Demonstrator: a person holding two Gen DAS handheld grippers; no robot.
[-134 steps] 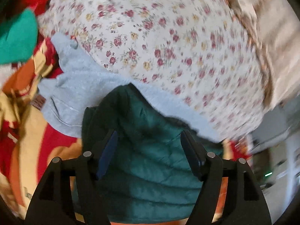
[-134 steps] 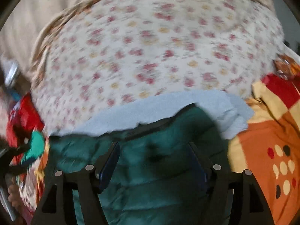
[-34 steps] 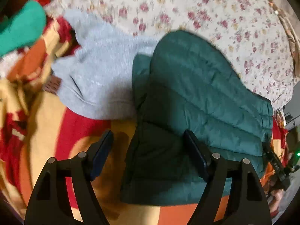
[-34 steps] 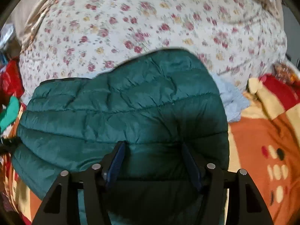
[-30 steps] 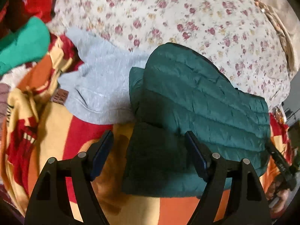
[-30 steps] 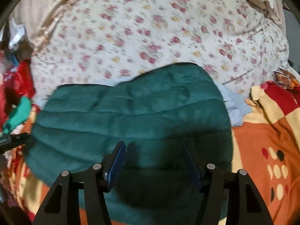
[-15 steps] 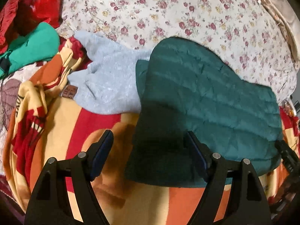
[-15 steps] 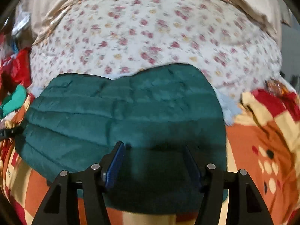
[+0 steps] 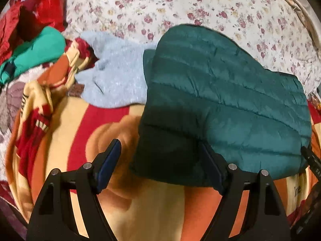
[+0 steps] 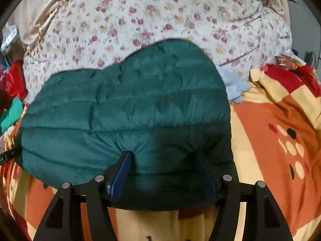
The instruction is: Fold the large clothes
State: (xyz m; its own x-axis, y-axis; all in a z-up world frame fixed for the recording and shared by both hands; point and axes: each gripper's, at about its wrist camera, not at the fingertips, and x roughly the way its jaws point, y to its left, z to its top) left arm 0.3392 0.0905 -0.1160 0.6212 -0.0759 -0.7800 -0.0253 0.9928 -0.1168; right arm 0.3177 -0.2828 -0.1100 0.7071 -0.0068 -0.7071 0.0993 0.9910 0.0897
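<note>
Dark green quilted puffer jacket (image 10: 128,110): folded, lying flat on orange-red patterned blanket (image 10: 280,140); left gripper (image 9: 160,160) and right gripper (image 10: 163,168) fingers spread.

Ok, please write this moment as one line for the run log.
phase: fold laid down | green puffer jacket: folded, on orange blanket, overlapping grey sweater | left hand-held gripper: open | right hand-held gripper: open, at jacket edge

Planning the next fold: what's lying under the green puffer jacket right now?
The green puffer jacket overlaps a light grey garment at its far edge and rests on the patterned blanket. Anything else beneath is covered.
</note>
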